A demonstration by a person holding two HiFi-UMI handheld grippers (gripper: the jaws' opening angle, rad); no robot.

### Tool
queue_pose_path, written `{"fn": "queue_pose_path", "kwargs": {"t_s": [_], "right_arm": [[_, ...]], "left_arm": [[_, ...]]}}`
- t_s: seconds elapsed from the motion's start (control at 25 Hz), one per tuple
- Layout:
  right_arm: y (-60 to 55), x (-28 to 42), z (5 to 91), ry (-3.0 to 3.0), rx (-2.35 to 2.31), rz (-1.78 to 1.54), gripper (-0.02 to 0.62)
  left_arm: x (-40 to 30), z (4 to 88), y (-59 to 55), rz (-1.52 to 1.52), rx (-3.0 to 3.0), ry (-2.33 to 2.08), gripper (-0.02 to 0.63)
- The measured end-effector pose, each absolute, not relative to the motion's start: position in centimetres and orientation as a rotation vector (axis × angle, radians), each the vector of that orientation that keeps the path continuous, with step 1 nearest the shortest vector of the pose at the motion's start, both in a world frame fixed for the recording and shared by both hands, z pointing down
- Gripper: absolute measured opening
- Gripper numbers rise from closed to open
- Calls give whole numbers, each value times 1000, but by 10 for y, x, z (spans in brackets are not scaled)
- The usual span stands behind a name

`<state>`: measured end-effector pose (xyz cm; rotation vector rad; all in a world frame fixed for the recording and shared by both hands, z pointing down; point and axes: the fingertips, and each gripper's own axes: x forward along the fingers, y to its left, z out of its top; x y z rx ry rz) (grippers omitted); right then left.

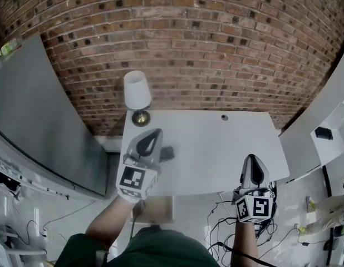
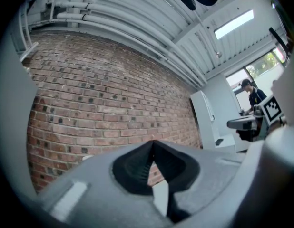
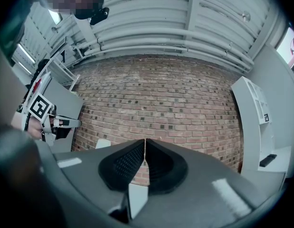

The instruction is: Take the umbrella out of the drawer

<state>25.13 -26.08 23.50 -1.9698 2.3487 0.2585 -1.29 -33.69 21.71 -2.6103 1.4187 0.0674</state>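
My left gripper (image 1: 155, 131) hovers over the left part of the white table (image 1: 216, 149), shut and holding nothing. Its jaws meet tip to tip in the left gripper view (image 2: 152, 144), facing the brick wall. A small dark object (image 1: 167, 153) lies on the table just right of it; I cannot tell what it is. My right gripper (image 1: 252, 157) sits at the table's front right edge, also shut and empty (image 3: 145, 141). Below the front edge a pale box-like shape (image 1: 155, 209), perhaps the drawer, is partly hidden by my left arm. No umbrella is clearly visible.
A white-shaded lamp (image 1: 137, 90) stands at the table's back left corner against the brick wall (image 1: 188, 38). A grey cabinet (image 1: 38, 115) flanks the left, white shelving (image 1: 322, 132) the right. Cables (image 1: 222, 227) lie on the floor. A person (image 2: 254, 96) stands far off.
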Motion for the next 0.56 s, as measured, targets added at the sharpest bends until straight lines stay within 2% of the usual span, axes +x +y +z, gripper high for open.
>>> {"fn": "queue_pose_path", "kwargs": {"t_s": [0.56], "right_arm": [[-282,242,236,2344,-1986,256,8]], "left_arm": [[-22,223,-361,62,-2630,1406,-2]]}}
